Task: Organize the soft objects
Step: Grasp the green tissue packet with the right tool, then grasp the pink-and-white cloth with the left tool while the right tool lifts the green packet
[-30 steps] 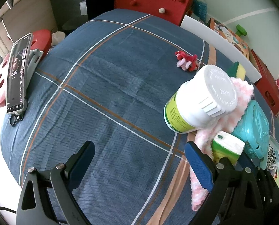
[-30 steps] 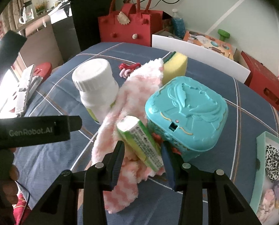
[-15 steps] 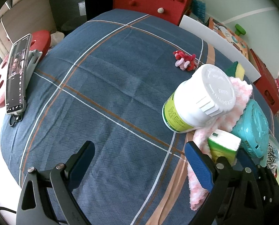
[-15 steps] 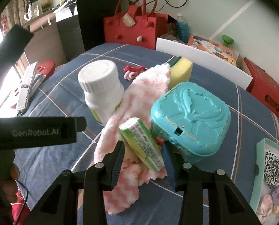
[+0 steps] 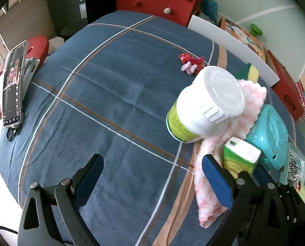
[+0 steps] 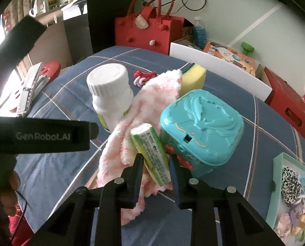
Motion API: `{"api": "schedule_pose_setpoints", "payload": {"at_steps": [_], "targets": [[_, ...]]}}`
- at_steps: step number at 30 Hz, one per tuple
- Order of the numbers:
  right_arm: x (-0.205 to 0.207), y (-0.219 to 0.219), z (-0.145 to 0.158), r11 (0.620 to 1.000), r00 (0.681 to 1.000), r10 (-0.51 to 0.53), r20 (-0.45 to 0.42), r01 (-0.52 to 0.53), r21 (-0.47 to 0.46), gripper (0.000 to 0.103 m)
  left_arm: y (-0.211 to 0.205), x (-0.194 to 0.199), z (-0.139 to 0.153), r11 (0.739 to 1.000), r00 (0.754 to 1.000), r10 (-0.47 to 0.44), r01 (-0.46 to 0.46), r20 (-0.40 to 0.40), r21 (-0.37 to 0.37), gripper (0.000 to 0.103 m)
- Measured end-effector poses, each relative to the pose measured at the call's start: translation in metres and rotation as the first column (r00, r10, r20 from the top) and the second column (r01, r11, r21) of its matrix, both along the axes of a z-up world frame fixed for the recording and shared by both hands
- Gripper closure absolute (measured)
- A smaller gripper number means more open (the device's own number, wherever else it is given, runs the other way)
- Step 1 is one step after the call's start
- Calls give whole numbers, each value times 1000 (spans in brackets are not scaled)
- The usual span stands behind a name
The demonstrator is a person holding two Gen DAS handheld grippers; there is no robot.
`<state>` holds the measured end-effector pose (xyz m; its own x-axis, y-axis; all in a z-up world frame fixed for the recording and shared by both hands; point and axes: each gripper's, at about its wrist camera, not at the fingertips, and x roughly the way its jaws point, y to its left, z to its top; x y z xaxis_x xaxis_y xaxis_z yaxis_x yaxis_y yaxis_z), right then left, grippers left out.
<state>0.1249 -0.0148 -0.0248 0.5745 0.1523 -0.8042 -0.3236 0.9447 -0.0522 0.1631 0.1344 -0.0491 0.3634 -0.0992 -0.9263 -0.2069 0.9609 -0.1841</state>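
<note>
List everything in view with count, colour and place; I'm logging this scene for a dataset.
pack: 1, green, in right tongs
towel: 1, pink-white, under pack
bottle: 1, white, left of towel
box: 1, teal, right of pack
sponge: 1, yellow, behind towel
hair ties: 1 bunch, red-pink, behind bottle
tray: 1, mint, right edge
phone: 1, black, left edge
bag: 1, red, beyond the cloth
cloth: 1, blue plaid, beneath all
left tongs: open, empty
right tongs: shut on pack
</note>
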Motion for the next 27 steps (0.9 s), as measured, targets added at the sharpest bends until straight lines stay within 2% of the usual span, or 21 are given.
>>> {"api": "schedule_pose_setpoints", "payload": {"at_steps": [9,16,19,21,23,25,27], "targets": [[-18,-23,16,998,999,-34,9,33,44,79,-8,-1,3,998,1000,0,-1,-5,-57,6],[-30,-44,27,996,998,-65,8,65,57,80,-24,2,1,996,999,-42,42,-3,-83,7],[-31,-49,26,996,997,-73,-4,73,53,80,-34,6,-4,992,998,-70,69,-8,-102,11],[-32,-53,27,995,997,-82,-13,82,52,80,-42,8,-8,990,996,-92,89,-18,-110,24],[-33,-58,28,994,995,-95,-19,96,54,80,-47,10,-12,988,993,-110,106,-30,-113,30],[-33,-66,28,991,993,-117,-24,118,55,80,-53,12,-16,986,991,-124,118,-44,-118,44],[-32,-74,30,988,990,-141,-26,143,61,80,-57,15,-20,983,990,-134,126,-53,-131,71]]}}
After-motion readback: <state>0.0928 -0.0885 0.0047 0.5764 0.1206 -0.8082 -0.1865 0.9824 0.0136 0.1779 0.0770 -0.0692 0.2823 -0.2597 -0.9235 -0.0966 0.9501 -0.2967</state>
